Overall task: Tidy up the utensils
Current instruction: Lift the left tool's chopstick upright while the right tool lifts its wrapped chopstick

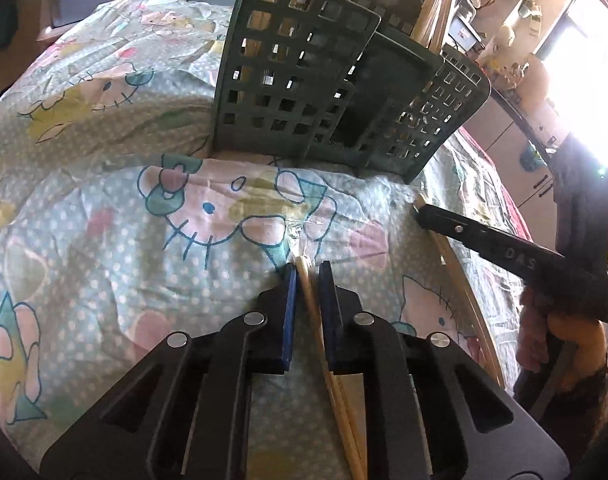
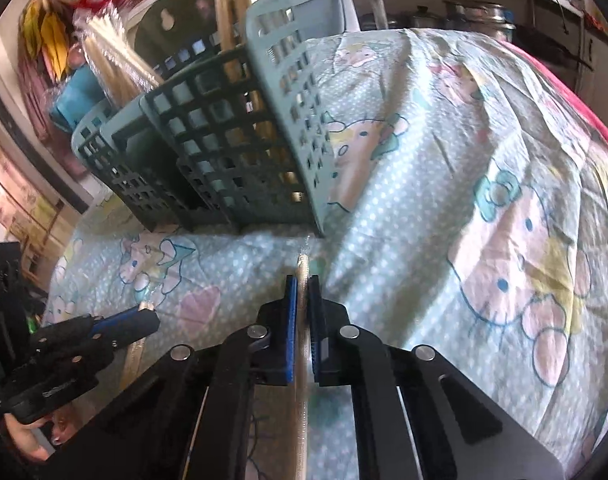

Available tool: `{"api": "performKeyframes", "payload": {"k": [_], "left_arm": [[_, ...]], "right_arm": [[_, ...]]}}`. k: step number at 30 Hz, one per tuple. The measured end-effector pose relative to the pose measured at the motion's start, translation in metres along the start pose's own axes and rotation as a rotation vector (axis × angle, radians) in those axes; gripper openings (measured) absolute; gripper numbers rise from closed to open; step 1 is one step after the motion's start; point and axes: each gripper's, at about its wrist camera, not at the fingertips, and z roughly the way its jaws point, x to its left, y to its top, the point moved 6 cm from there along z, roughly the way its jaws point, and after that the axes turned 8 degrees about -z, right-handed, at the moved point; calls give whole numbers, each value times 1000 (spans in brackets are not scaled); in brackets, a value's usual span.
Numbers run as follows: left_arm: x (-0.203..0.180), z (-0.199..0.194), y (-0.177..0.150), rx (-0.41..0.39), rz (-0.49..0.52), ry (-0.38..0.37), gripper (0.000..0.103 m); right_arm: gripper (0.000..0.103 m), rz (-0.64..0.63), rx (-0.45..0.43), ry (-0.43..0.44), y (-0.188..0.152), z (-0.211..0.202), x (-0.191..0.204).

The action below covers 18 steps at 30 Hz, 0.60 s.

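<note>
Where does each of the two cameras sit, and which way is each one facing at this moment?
Left wrist: on the left gripper, looking along its fingers at the green utensil basket; wrapped chopsticks lie between its pads; the right gripper shows at right.
Right wrist: on the right gripper, facing the same basket from the other side; a second wrapped pair between its pads; the left gripper and the hand holding it show at lower left.
Shared: basket, cartoon-print cloth, both grippers.

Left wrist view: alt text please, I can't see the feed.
The left gripper sits around wrapped wooden chopsticks on a cartoon-cat cloth. A green slotted utensil basket stands just ahead, and the right gripper holds another pair at right.
</note>
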Motion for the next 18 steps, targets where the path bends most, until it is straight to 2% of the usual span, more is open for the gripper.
{"api": "performKeyframes", "payload": {"k": [9,18], "left_arm": [[16,-14,-2,20,-84,-67,3],[3,-64,11,-109,-50,-86,3]], "right_arm": [[6,9,-57,43,2,-29,-4],[6,-67,-153,87,16,-66,21]]}}
